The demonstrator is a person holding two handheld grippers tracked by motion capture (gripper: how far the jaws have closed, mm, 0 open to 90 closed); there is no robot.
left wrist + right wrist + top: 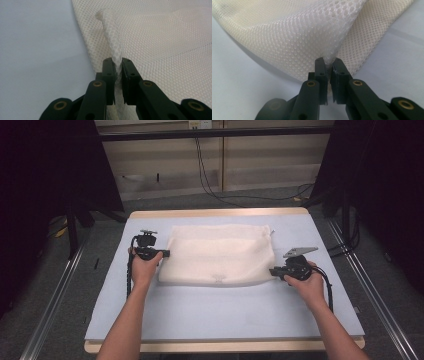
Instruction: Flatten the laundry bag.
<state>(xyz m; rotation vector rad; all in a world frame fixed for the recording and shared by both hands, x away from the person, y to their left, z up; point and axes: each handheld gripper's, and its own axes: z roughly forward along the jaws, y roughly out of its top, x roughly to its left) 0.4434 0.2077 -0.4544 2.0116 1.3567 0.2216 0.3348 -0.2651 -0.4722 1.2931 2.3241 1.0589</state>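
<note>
1. Done: left gripper (163, 253) clamped on a pinched ridge of the cream-white rectangular mesh bag (218, 254), at that bag's edge.
2. Done: right gripper (274, 271) likewise clenched on the opposite near corner.
3. Between both grippers: bag lying mostly flat on the pale blue bench (215, 305), edges slightly raised.
4. Left, by judgement: lifting and folding or spreading; no fold formed yet.

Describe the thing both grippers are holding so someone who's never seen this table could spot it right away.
On the pale blue table, look at the middle toward the far edge. A flat cream-white mesh bag lies there, pinched at its left and right edges by the left gripper and right gripper; its honeycomb netting is unmistakable.
</note>
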